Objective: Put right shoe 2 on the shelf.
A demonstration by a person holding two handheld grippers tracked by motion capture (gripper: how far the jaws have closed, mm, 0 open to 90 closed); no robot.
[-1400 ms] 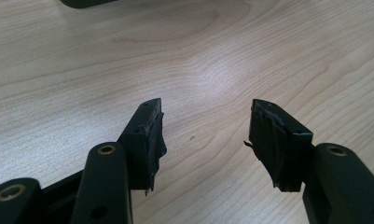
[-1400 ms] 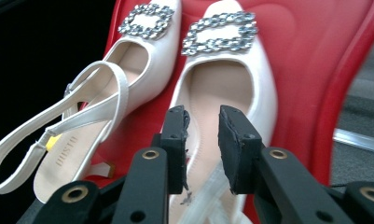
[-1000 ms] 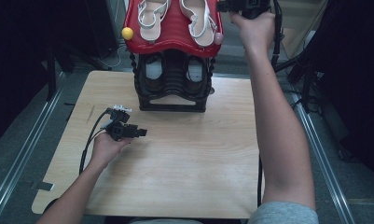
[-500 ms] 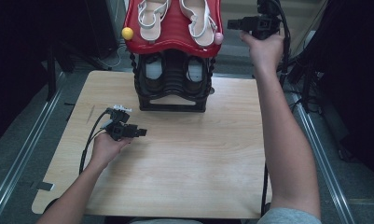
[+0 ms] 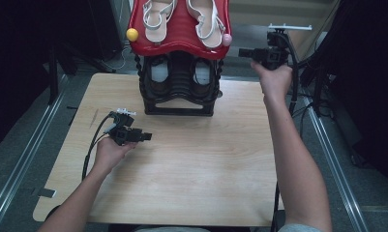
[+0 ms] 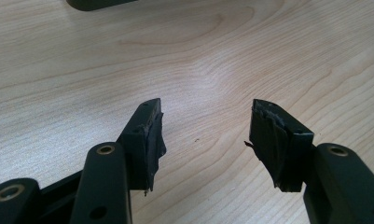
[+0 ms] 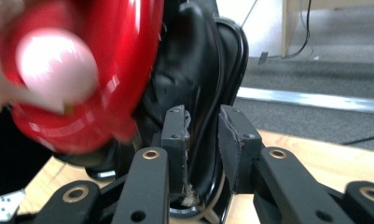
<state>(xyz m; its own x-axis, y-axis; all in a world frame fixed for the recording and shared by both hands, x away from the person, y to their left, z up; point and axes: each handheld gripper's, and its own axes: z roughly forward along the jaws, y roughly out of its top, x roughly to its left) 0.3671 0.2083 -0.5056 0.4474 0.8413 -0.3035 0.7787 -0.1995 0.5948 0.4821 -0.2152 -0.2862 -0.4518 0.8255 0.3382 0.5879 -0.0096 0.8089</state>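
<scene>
1. We see a wooden desk (image 5: 191,169) with a black shoe rack (image 5: 179,84) standing at its far edge, near the middle.
2. The rack has a red top shelf (image 5: 179,31), and two white sandals (image 5: 201,17) lie on it side by side.
3. A yellow ball (image 5: 132,34) sits on the left corner of the red shelf, and a pink ball (image 5: 226,39) sits on the right corner.
4. Under the red shelf, more shoes (image 5: 157,72) sit inside the black part of the rack.
5. Our right claw (image 5: 246,52) is held up in the air just beside the right side of the red shelf, near the pink ball.
6. In the right gripper view, the right claw's jaws are close together with a small gap between them, and nothing is pinched in them.
7. That view shows the pink ball (image 7: 54,70), blurry and close, and the black side of the rack (image 7: 198,70) behind the jaws.
8. Our left claw (image 5: 145,137) rests low over the left part of the desk, in front of the rack and well apart from it.
9. In the left gripper view, the left claw (image 6: 205,135) has its jaws wide apart, with bare wood between them.
</scene>
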